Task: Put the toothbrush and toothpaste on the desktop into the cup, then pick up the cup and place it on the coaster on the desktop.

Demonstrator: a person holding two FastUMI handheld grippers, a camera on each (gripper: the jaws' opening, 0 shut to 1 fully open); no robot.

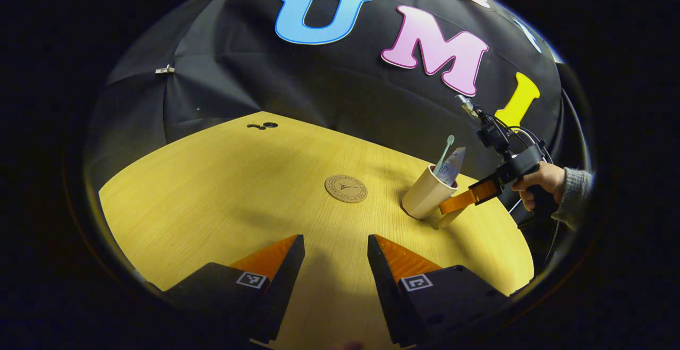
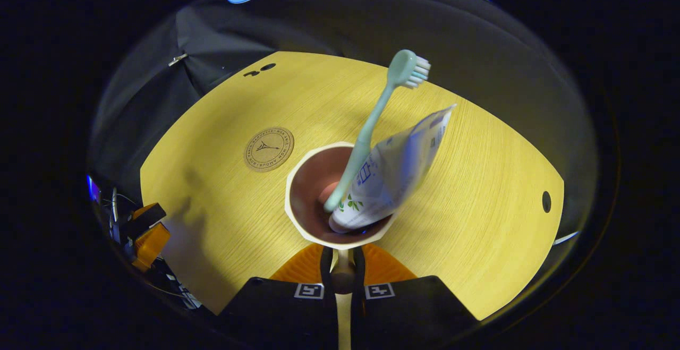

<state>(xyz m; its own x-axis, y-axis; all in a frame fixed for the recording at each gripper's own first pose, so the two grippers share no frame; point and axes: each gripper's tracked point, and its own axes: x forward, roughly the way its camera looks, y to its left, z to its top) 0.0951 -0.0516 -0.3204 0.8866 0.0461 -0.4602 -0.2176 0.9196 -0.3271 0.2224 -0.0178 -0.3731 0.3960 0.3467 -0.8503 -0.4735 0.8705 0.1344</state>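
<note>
A beige cup [image 2: 313, 190] stands on the wooden desktop, holding a pale green toothbrush [image 2: 372, 121] and a white toothpaste tube [image 2: 396, 172], both leaning right. My right gripper [image 2: 342, 265] is shut on the cup's handle [image 2: 342, 275] just below the rim. In the left gripper view the cup [image 1: 425, 193] sits at the right with the right gripper [image 1: 451, 204] on its handle and a person's hand behind it. A round cork coaster [image 1: 346, 188] lies left of the cup, also seen as the coaster [image 2: 269, 149]. My left gripper [image 1: 334, 252] hovers open over the near desk.
The round wooden desktop [image 1: 212, 196] has small dark holes near its far edge [image 1: 264, 125] and one hole at the right [image 2: 546, 201]. Black cloth wall rises behind. The left gripper's body [image 2: 146, 233] sits at the desk's left edge.
</note>
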